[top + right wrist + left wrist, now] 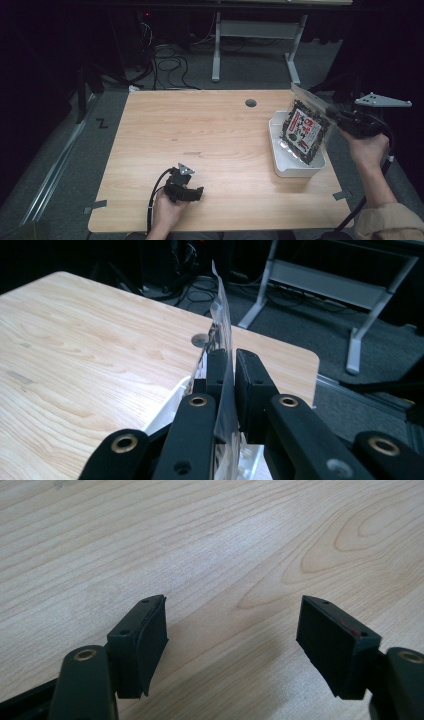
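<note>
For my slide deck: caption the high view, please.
Right tool holds a snack bag over a white bin; left tool rests open.

Overhead forward-down (gripper cameras table-close)

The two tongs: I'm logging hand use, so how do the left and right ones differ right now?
The left tongs stand open with nothing between them; the right tongs are shut on the snack bag. The left tongs sit low at the table's near edge; the right tongs are raised over the white tray. Both are black and hand-held.
</note>
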`<state>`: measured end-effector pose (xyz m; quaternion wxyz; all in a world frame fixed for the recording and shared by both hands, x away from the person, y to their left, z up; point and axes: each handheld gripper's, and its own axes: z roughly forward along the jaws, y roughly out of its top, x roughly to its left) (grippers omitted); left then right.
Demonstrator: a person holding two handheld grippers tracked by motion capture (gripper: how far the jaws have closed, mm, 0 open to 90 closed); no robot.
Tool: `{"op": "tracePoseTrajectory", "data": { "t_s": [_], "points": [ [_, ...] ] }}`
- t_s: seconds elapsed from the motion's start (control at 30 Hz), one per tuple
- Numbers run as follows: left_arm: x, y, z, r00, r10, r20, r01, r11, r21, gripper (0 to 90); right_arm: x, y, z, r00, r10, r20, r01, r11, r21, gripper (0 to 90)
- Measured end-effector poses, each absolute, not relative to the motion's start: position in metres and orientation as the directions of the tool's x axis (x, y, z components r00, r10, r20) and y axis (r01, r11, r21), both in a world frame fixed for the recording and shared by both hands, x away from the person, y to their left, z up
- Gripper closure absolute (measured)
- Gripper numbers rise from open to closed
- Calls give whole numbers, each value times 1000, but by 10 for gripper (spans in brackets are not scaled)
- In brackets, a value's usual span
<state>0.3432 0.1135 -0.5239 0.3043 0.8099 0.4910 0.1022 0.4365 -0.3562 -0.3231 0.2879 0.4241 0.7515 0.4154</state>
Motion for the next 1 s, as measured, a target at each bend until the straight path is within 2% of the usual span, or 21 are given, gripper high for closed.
{"op": "tracePoseTrajectory", "data": {
  "t_s": [0.47,0.57,0.67,1.0],
  "points": [
    [344,113,-526,497,858,-135,738,-336,585,287,442,-382,-344,-396,915,-73,452,264,852,804],
    [344,113,-526,496,858,-132,739,-338,583,287,443,-385,-348,-382,921,-79,460,264,848,817],
    [343,112,-527,495,859,-132,740,-337,583,287,446,-388,-348,-364,926,-97,456,268,848,867],
    [343,113,-527,490,861,-134,742,-332,582,287,457,-384,-344,-322,931,-169,472,313,824,877]
  ]
}}
